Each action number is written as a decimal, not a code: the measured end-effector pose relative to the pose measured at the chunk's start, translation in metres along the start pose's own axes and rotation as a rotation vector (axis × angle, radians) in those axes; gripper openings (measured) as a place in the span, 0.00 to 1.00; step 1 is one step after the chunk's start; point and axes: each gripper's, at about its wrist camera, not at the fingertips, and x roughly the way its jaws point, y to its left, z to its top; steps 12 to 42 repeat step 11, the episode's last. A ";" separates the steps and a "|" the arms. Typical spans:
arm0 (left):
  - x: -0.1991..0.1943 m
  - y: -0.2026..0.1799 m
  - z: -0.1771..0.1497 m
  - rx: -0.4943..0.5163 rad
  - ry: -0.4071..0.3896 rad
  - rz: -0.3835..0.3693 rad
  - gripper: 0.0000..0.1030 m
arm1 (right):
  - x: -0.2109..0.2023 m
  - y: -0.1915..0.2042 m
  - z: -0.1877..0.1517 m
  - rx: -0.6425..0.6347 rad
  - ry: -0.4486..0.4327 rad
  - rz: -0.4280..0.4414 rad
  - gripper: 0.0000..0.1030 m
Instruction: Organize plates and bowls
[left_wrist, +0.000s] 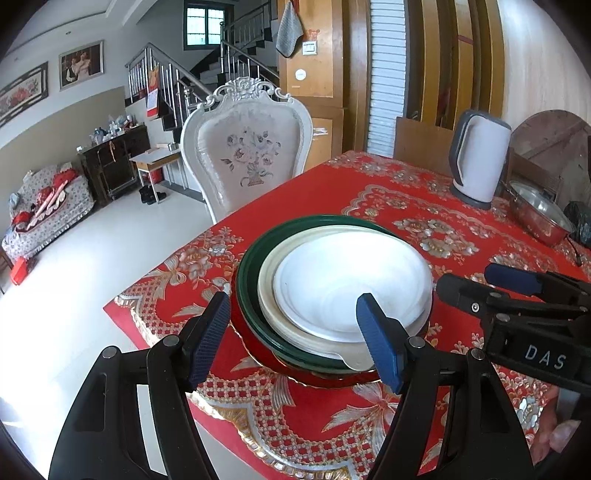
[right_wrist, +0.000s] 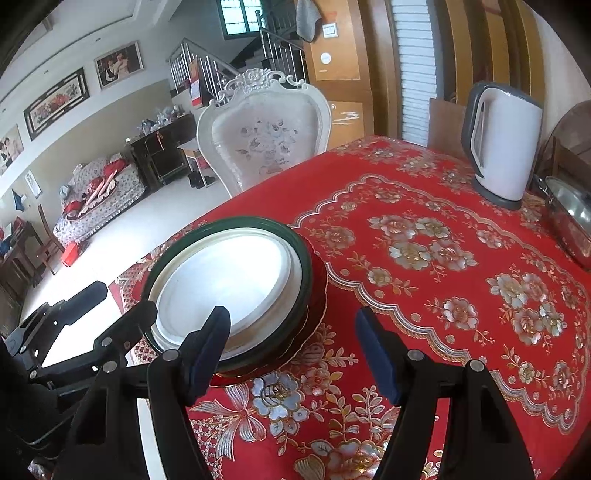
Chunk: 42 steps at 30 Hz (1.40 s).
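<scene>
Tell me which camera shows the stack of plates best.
The left wrist view: the stack of plates sits centred, its white, cream, green and red layers all distinct. The right wrist view shows the stack off to the left, partly behind gripper fingers.

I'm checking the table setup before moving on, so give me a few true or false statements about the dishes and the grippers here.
1. The white plate sits on top of the stack, inside the dark green dish. True.
2. The left gripper is clamped on the white plate. False: its jaws stand open, and nothing is pressed between them.
3. A white electric kettle stands on the red tablecloth. True.
4. The right gripper holds a bowl. False: it is open and empty.
5. The ornate white chair lies tipped over on the floor. False: it stands upright at the table's far edge.
</scene>
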 end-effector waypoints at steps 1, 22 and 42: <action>0.000 -0.001 -0.001 0.007 0.000 0.003 0.69 | 0.000 0.000 0.000 0.002 0.001 0.000 0.69; -0.002 -0.009 -0.003 0.026 -0.005 -0.026 0.69 | -0.003 -0.006 -0.002 0.011 -0.003 0.003 0.69; -0.002 -0.009 -0.003 0.026 -0.005 -0.026 0.69 | -0.003 -0.006 -0.002 0.011 -0.003 0.003 0.69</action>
